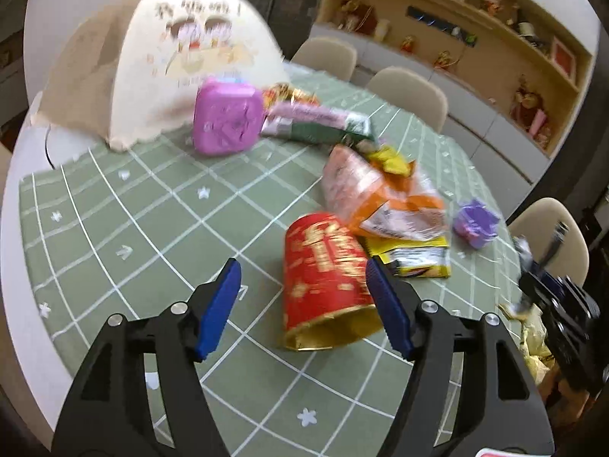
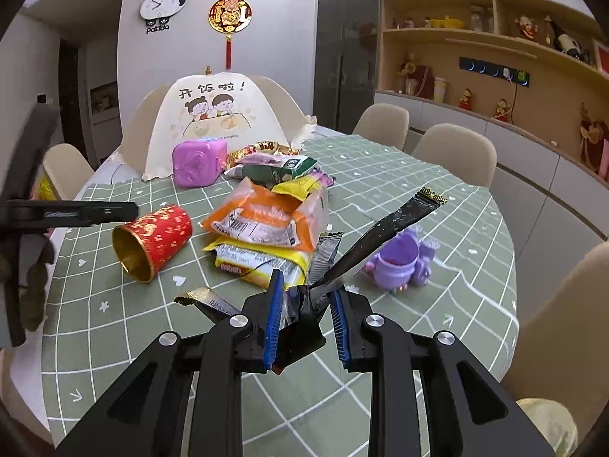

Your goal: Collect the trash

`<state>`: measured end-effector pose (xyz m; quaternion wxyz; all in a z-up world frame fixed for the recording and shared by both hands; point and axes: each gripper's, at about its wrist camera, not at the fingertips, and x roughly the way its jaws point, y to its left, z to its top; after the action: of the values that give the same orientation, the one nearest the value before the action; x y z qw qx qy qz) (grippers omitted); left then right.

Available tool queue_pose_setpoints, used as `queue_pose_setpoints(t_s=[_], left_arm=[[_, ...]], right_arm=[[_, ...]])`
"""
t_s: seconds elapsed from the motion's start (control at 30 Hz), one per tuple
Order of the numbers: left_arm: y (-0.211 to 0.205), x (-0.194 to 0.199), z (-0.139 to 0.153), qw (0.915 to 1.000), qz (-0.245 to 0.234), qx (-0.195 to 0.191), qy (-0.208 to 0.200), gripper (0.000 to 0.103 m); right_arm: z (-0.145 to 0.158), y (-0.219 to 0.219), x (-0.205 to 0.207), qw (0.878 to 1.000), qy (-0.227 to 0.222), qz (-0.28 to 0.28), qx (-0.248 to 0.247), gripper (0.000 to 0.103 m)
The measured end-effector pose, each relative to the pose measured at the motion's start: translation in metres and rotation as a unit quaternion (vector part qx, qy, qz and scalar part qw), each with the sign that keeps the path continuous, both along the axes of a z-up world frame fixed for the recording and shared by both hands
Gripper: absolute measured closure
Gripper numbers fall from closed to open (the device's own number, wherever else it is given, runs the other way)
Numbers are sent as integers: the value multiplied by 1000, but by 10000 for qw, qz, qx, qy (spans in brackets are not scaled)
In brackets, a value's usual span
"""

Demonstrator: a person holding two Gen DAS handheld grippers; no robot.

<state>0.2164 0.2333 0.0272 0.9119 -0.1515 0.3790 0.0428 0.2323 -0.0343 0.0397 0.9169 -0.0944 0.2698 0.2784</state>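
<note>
I see the table [image 2: 437, 198] under green checked cloth, bearing a red cup [image 2: 154, 242] on its side, wrappers [image 2: 266, 224], a pink box [image 2: 196, 162].

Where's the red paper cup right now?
The red paper cup lies on its side on the green tablecloth, just ahead of the open left gripper, beside the orange snack bag.
</note>
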Motion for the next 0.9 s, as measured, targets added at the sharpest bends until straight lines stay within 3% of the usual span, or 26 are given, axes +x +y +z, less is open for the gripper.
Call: queue_pose_setpoints(t_s=[0.07, 0.23, 0.3, 0.43, 0.63, 0.77, 0.9], left_arm=[[-1, 11, -7, 9996, -79, -241, 153, 32], [-19, 40, -17, 9970, -328, -481, 514, 32], [-24, 45, -21, 9957, -360, -576, 622, 43], [-32, 35, -12, 9979, -300, -484, 311, 47], [-57, 13, 14, 9992, -288, 72, -273, 47], [-88, 2, 30, 9963, -505, 344, -609, 47], [-126, -5, 40, 9915, -902, 306, -891, 47]], right_arm=[[-5, 1, -1, 10000, 71, 27, 4, 79], [-16, 2, -6, 9997, 110, 42, -190, 79], [-19, -1, -6, 9997, 116, -8, -204, 79], [-20, -17, -6, 9997, 135, -154, -112, 79], [-9, -39, -6, 9994, 15, -323, 151, 79], [3, -60, -11, 9985, -136, -447, 289, 79], [14, -92, -20, 9966, -311, -683, 350, 79]])
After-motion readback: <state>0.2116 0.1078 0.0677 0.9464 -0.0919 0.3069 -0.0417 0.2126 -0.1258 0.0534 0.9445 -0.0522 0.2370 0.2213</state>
